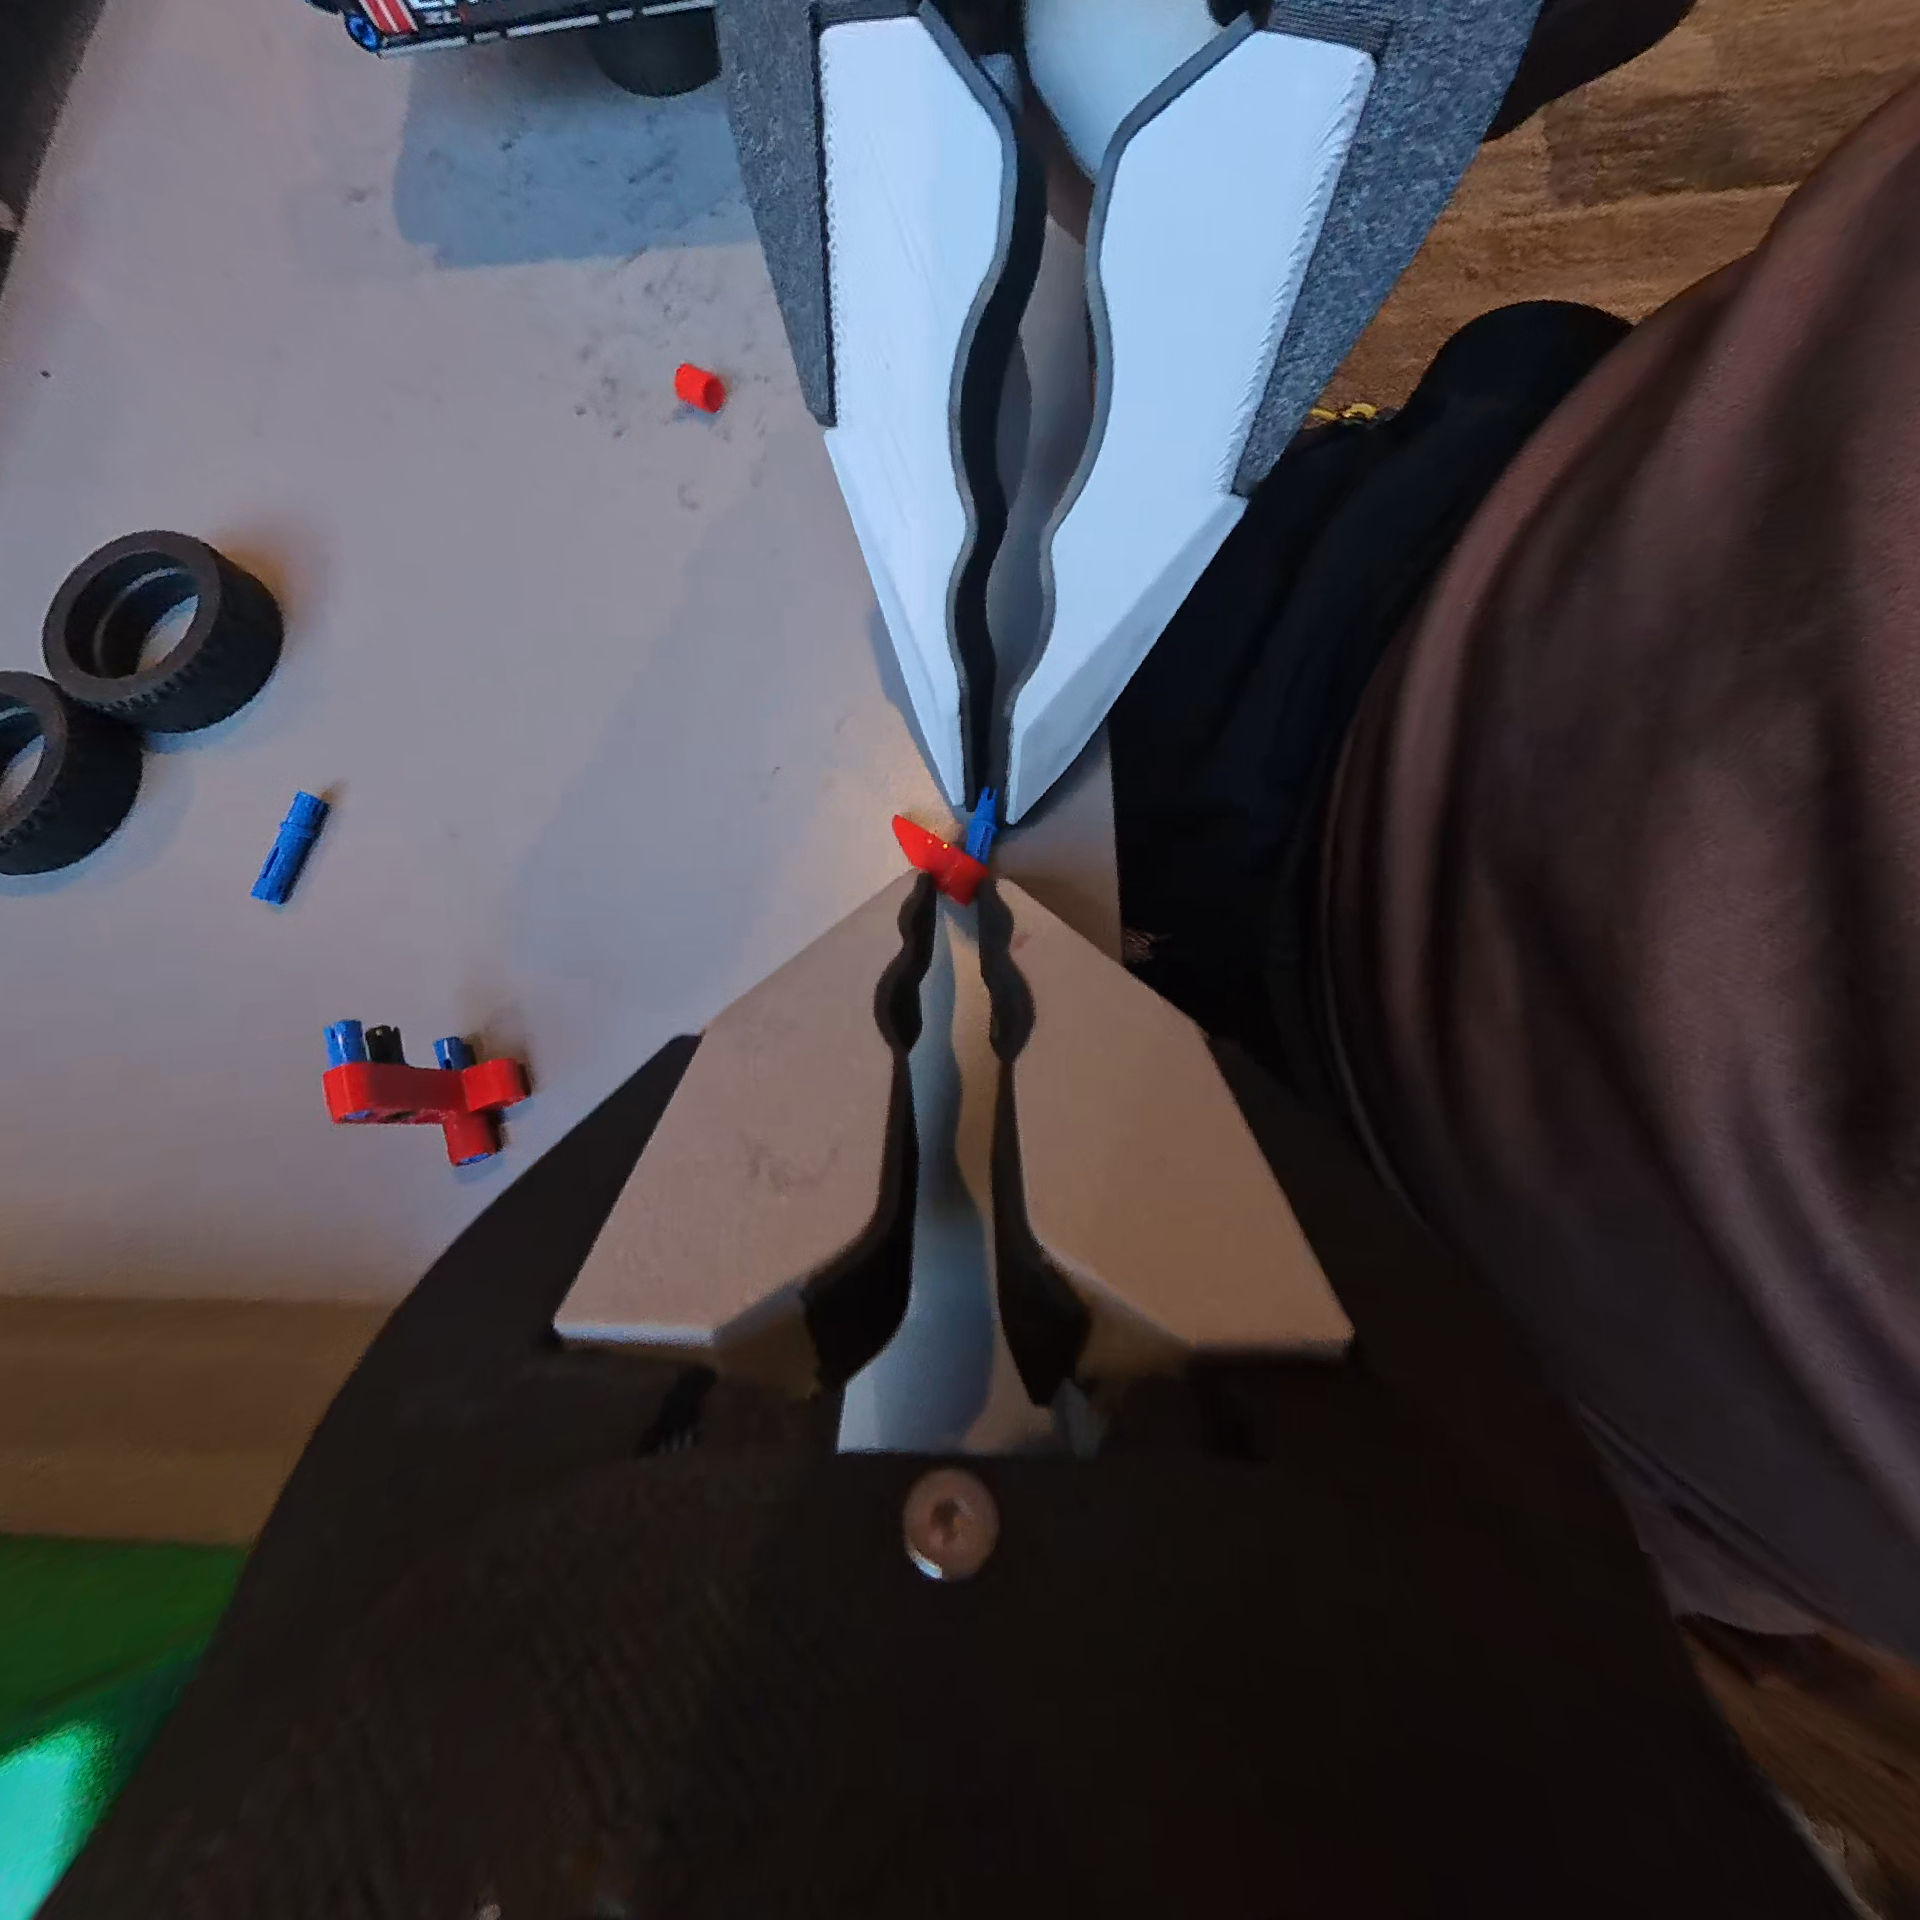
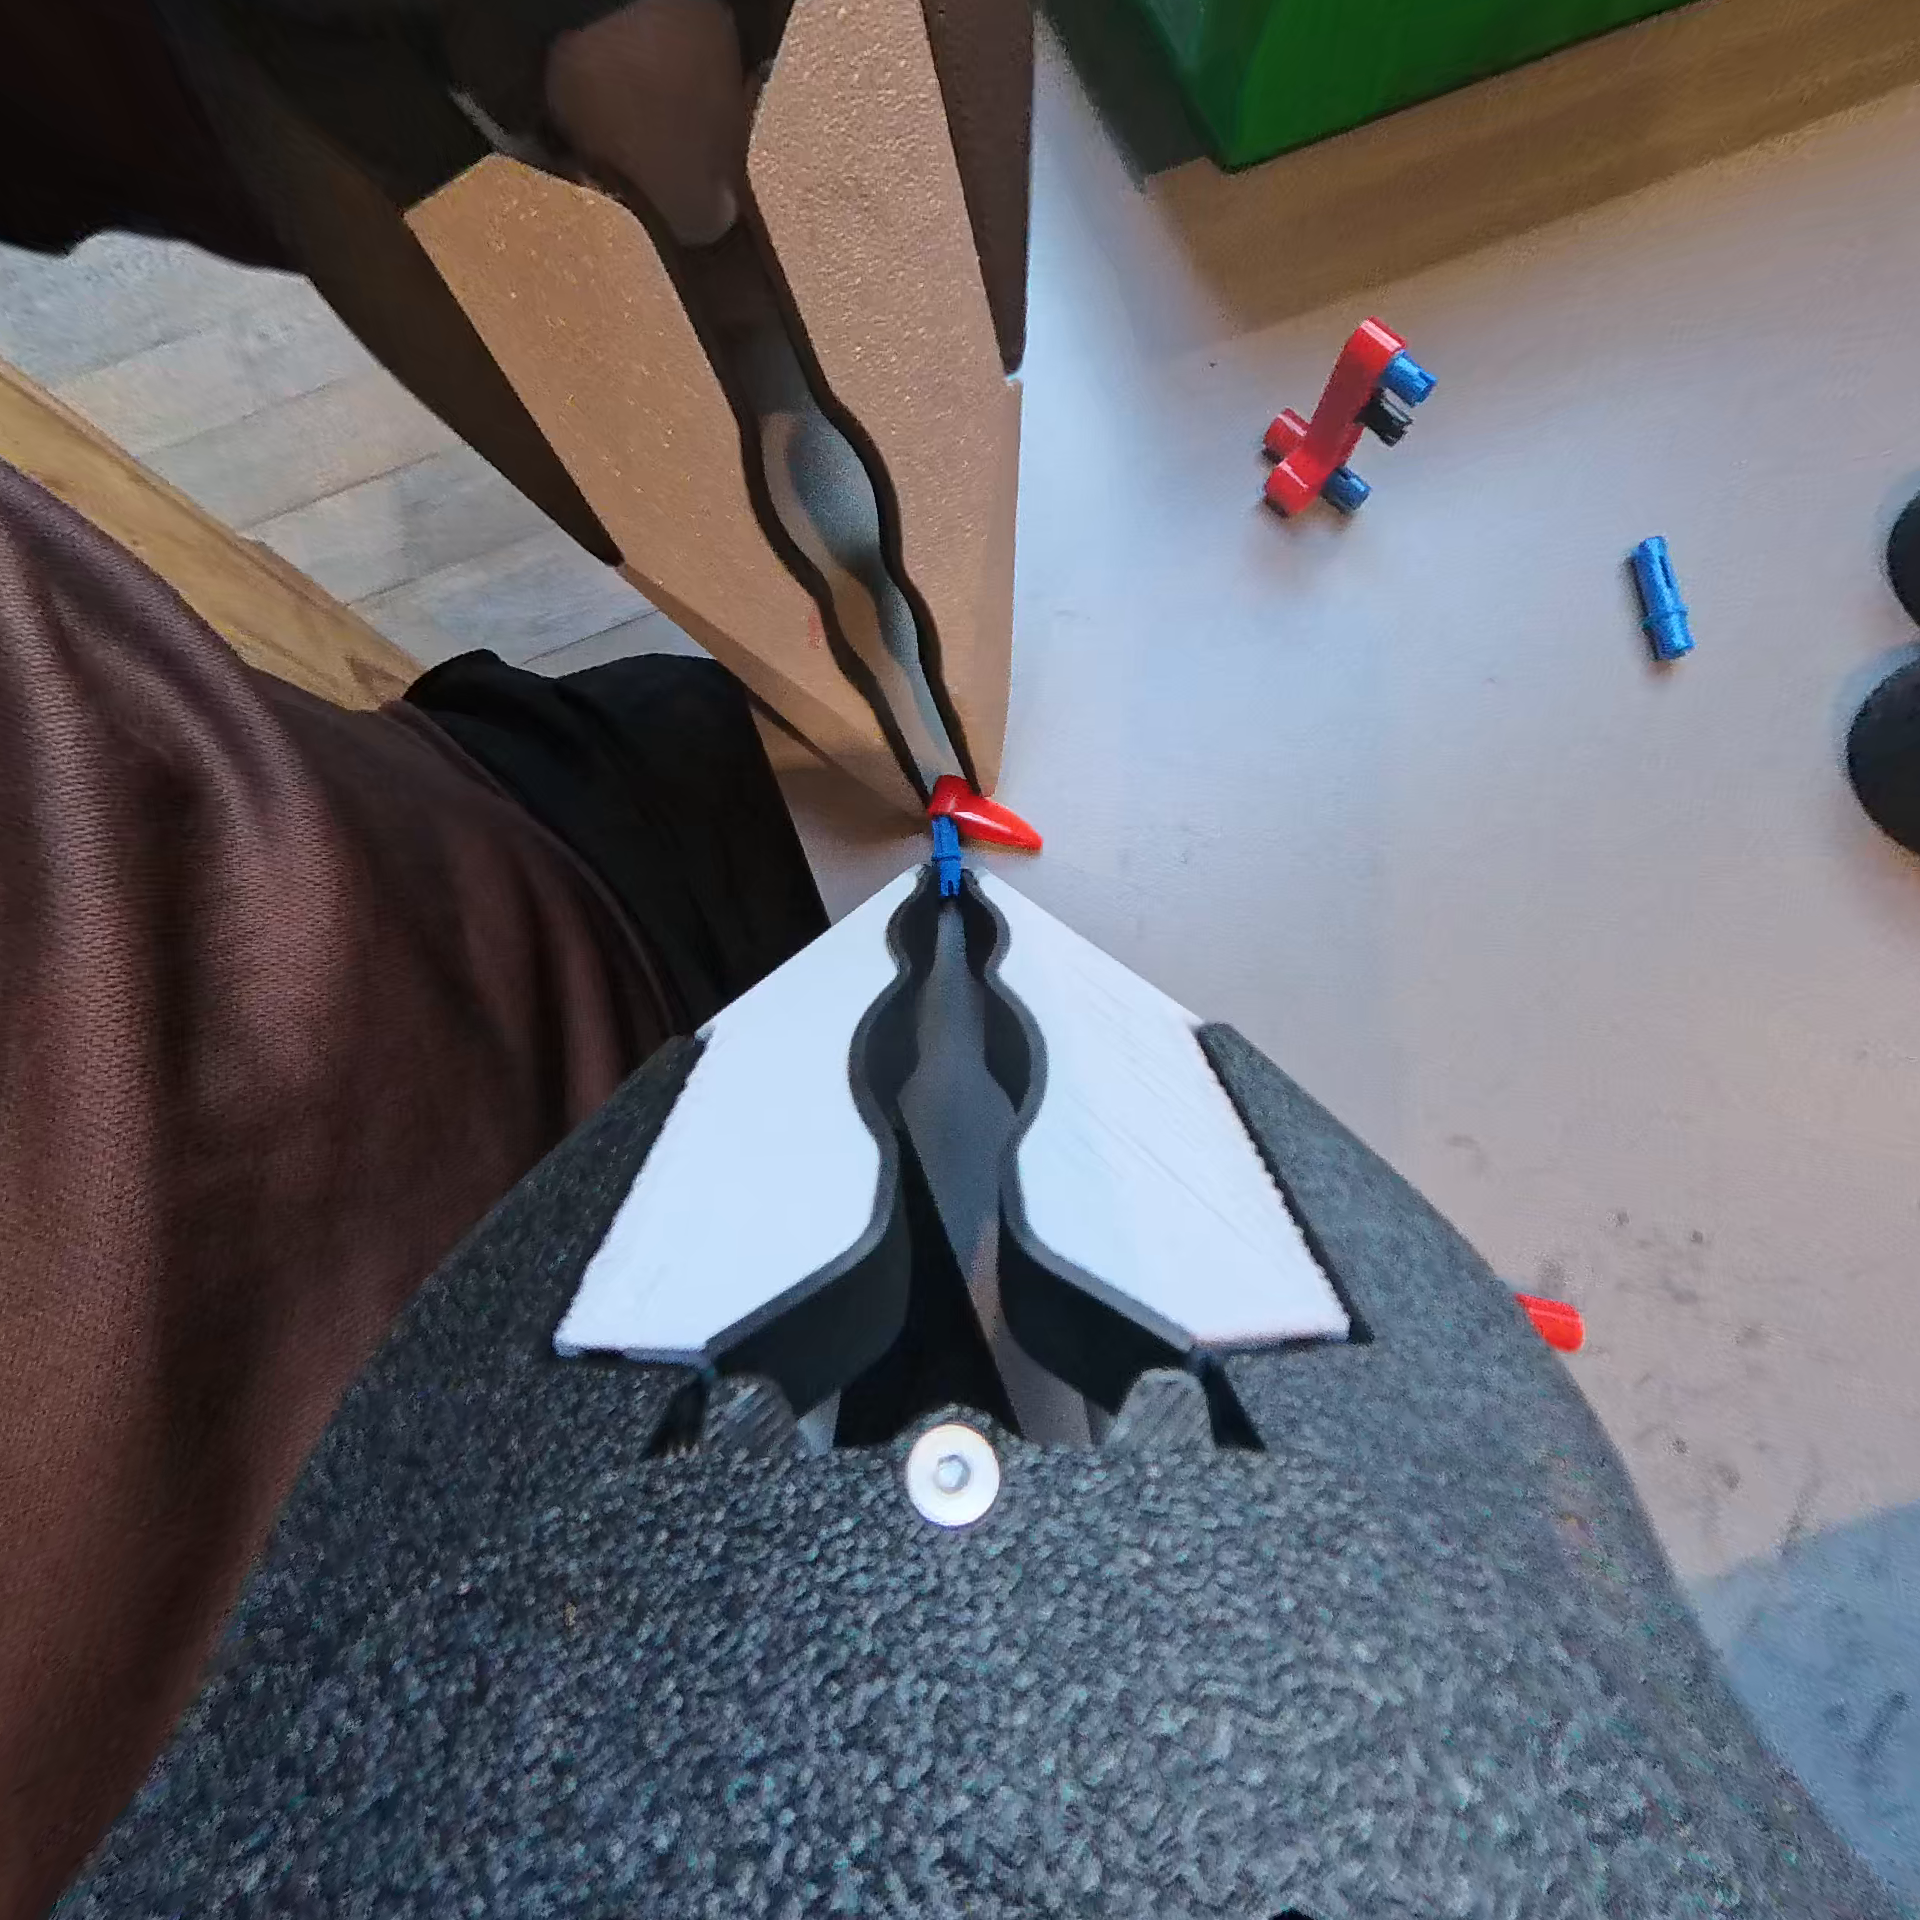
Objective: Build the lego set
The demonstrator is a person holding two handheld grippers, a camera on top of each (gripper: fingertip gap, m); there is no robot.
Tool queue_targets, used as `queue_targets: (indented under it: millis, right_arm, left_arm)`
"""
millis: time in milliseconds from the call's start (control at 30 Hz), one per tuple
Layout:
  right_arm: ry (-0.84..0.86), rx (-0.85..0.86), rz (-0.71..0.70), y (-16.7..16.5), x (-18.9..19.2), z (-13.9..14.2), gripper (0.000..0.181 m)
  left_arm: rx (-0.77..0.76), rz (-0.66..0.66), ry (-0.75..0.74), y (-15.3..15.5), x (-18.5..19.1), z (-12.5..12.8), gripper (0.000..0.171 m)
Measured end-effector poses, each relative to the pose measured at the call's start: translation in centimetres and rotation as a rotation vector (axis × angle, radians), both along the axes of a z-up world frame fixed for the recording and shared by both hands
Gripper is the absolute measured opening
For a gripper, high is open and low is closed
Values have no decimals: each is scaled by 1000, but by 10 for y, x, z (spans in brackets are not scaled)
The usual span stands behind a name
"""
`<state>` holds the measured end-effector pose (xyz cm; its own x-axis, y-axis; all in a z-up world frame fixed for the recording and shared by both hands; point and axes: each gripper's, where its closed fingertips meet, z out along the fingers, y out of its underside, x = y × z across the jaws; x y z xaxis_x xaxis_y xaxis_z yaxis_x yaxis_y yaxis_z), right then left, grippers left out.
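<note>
- So your left gripper (image 1: 961, 883) (the tan one) is pinching the red piece (image 1: 940, 857) above the table (image 1: 520, 623) edge.
- Your right gripper (image 2: 945, 878) is clamped on the blue pin (image 2: 945, 868), tip touching that red piece.
- Spare blue pin (image 1: 291, 847) and red assembly (image 1: 426, 1091) lie on the table.

Our left gripper (image 1: 956, 881) enters from the bottom of its frame, jaws nearly closed; our right gripper (image 2: 948, 873) meets it tip to tip at centre, jaws likewise pinched.
</note>
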<state>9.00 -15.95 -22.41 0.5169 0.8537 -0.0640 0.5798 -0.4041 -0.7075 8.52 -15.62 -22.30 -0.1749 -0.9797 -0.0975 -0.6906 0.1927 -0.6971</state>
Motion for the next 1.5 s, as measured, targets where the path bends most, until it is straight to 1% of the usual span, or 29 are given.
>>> queue_targets:
  millis: [133, 267, 400, 633, 700, 767, 800, 833, 867, 933, 1000, 1067, 1133, 1167, 1233, 1267, 1300, 1367, 1400, 1500]
  right_arm:
    - [-14, 36, -68, 1, -1, 0, 2]
    - [-38, 99, -90, 1, -1, 0, 2]
    - [-55, 130, -79, 1, -1, 0, 2]
    - [-173, 205, -42, 3, -2, 0, 1]
    - [-145, 192, -51, 5, -2, 1, 2]
    - [-70, 158, -100, 9, 1, 2, 3]
    - [-44, 145, -125, 10, 5, 3, 11]
    - [-22, 131, -149, 10, 10, 6, 34]
    - [-1, 122, -178, 7, 17, 10, 41]
    - [35, 157, -257, -3, 48, 24, 34]
    - [26, 245, -390, -13, 98, 36, 28]
    - [-22, 244, -503, -23, 145, 30, 25]
    - [-64, 190, -554, -28, 172, 18, 30]
    - [-73, 176, -550, -29, 178, 14, 28]
    - [-102, 151, -527, -29, 183, 2, 20]
    - [-100, 149, -513, -29, 183, 0, 20]
    - [-75, 156, -495, -29, 180, 1, 15]
    - [-67, 153, -475, -28, 178, -1, 15]
    - [-55, 148, -466, -28, 178, -2, 7]
    - [-9, 133, -456, -28, 178, -2, 7]
  left_arm:
    - [-14, 111, -14, 2, 0, 0, 6]
    - [30, 174, -12, 2, 0, 0, 5]
    - [13, 204, -29, 2, 0, 0, 5]
    - [63, 223, -33, 3, 0, 0, 6]
    - [61, 229, -35, 4, 0, 1, 6]
    - [34, 245, -38, 6, 1, 1, 6]
    - [30, 249, -38, 7, 2, 0, 6]
    - [36, 250, -38, 7, 3, 0, 5]
    - [44, 255, -39, 8, 4, 1, 5]
    - [44, 268, -39, 10, 4, 1, 6]
    - [23, 274, -38, 11, 3, 1, 6]
    - [7, 275, -37, 11, 3, 0, 6]
    - [-9, 275, -36, 11, 4, 0, 5]
    - [-19, 275, -35, 11, 4, 0, 5]
    - [-36, 276, -33, 12, 5, 0, 5]
    - [-39, 277, -33, 12, 5, 0, 5]
    - [-35, 278, -33, 12, 5, 0, 5]
    - [-18, 280, -35, 12, 4, 0, 5]
    - [-8, 281, -36, 12, 4, 0, 5]
    - [6, 282, -37, 12, 4, 0, 5]
